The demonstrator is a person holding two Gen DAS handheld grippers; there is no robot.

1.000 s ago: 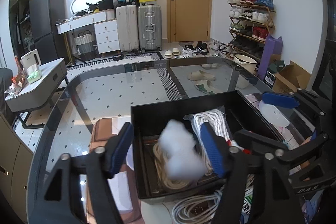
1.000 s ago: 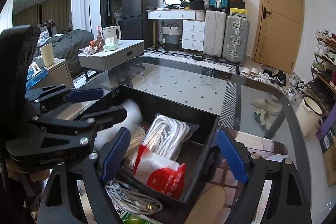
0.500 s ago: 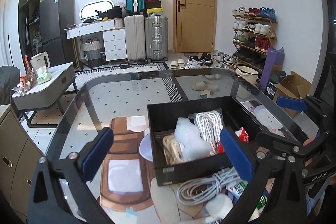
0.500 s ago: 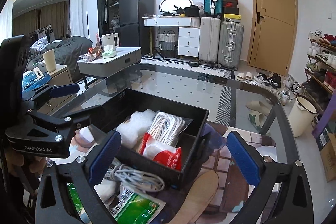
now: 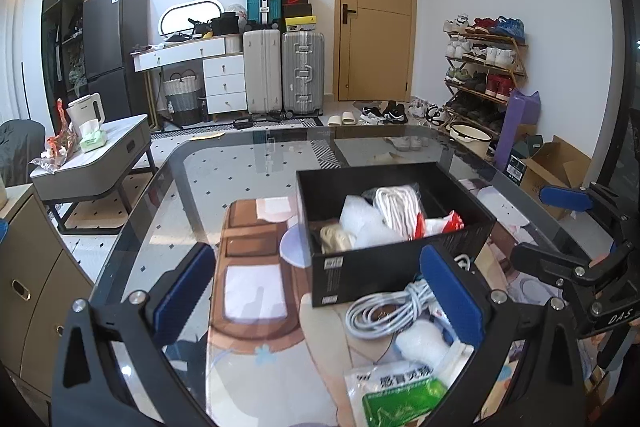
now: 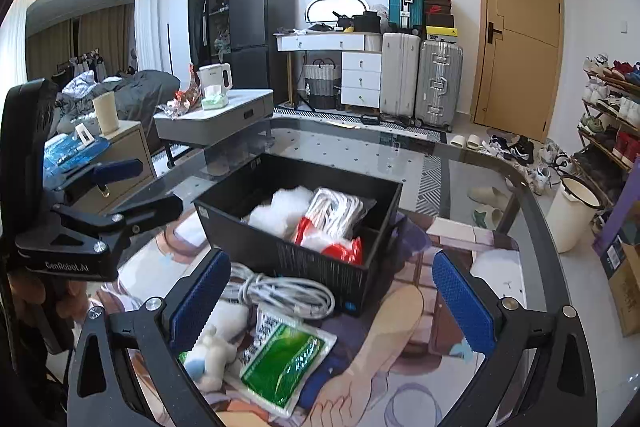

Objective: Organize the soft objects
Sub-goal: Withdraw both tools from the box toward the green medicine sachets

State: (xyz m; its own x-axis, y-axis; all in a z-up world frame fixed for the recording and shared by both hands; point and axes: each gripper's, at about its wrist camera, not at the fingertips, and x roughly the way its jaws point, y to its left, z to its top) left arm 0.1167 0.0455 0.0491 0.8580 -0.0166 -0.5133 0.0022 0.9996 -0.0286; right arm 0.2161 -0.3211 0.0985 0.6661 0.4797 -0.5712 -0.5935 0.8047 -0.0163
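Observation:
A black box [image 5: 394, 265] [image 6: 280, 251] stands on the glass table. In it lie a white foam wad [image 5: 362, 223] [image 6: 286, 205], a bagged white rope [image 5: 396, 205] [image 6: 338, 207], a beige rope coil [image 5: 336, 239] and a red-and-white bag [image 5: 440, 223] [image 6: 340, 247]. In front of the box lie a white cable coil [image 5: 386, 309] [image 6: 280, 297], a green packet [image 5: 400, 393] [image 6: 286, 361] and a small white plush [image 5: 422, 341] [image 6: 214, 355]. My left gripper [image 5: 316, 297] is open and empty, near the box's front left. My right gripper [image 6: 328, 299] is open and empty above the loose items.
A printed mat [image 5: 256, 291] covers the glass table [image 6: 460, 155]. A grey side table [image 5: 96, 163] with a kettle stands to the left. Suitcases, a door and a shoe rack [image 5: 484, 67] are far behind.
The left gripper opened and dropped the white foam wad into the box. Both grippers then pulled back from the box, so the loose items in front came into view.

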